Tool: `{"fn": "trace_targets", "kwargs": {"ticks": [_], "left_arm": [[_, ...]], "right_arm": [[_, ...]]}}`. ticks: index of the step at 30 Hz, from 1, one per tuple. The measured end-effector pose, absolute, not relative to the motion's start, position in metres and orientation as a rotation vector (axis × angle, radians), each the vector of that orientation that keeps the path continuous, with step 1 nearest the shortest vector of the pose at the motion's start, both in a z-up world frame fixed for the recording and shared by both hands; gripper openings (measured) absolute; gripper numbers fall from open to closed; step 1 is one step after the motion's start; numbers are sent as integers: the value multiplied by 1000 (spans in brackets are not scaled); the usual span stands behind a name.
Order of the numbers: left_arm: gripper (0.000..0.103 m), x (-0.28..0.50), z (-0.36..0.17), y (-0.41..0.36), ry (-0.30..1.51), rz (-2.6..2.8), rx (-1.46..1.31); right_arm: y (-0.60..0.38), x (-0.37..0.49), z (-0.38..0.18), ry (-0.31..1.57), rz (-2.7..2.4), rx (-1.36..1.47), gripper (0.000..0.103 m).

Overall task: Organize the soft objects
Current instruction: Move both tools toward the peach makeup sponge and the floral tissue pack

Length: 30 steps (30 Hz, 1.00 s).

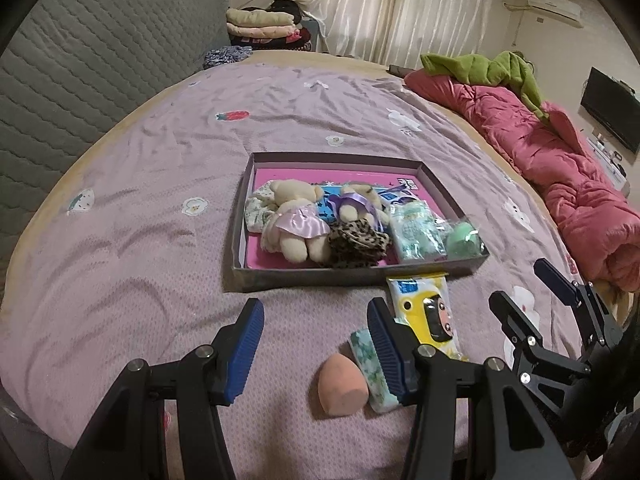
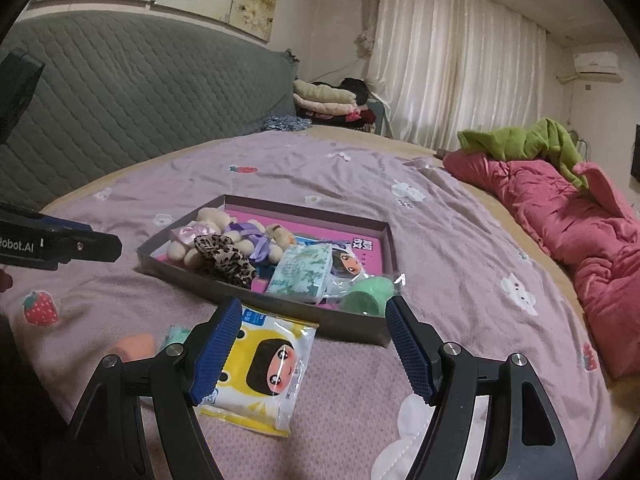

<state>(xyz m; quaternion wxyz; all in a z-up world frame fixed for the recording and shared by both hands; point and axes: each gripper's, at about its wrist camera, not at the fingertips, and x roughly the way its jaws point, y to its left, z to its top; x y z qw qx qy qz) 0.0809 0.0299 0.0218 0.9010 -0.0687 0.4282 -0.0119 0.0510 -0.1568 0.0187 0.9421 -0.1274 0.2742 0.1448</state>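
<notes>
Both claws released; yellow wipes pack [image 2: 264, 372] flat, long axis toward tray [image 2: 360, 330], seemingly touching.

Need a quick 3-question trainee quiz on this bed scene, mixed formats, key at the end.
1. True or false: the yellow wipes pack lies inside the grey box.
2. Multiple choice: which lies nearest the peach sponge on the bed cover? A) leopard scrunchie B) small green tissue pack C) green sponge
3. Fill in: both the left tongs and right tongs stand ____ and hold nothing.

Key: 1 false, it lies on the cover just in front of the box. 2 B, right beside it. 3 open.
</notes>
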Motion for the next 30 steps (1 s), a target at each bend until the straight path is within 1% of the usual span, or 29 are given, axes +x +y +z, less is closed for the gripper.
{"fn": "trace_targets", "kwargs": {"ticks": [10, 11, 12, 14, 30], "left_arm": [[54, 66, 21, 25, 891, -39, -158], [55, 65, 22, 25, 890, -41, -156], [59, 64, 23, 25, 889, -42, -156], [62, 61, 24, 25, 890, -48, -158], [64, 36, 15, 30, 936, -61, -157]], "right_arm": [[-158, 26, 25, 579, 302, -262, 75], [-157, 24, 25, 580, 305, -266, 75], [-156, 22, 25, 581, 307, -271, 75], [-153, 18, 25, 584, 315, -280, 75], [-136, -6, 27, 599, 381, -309, 75]]}}
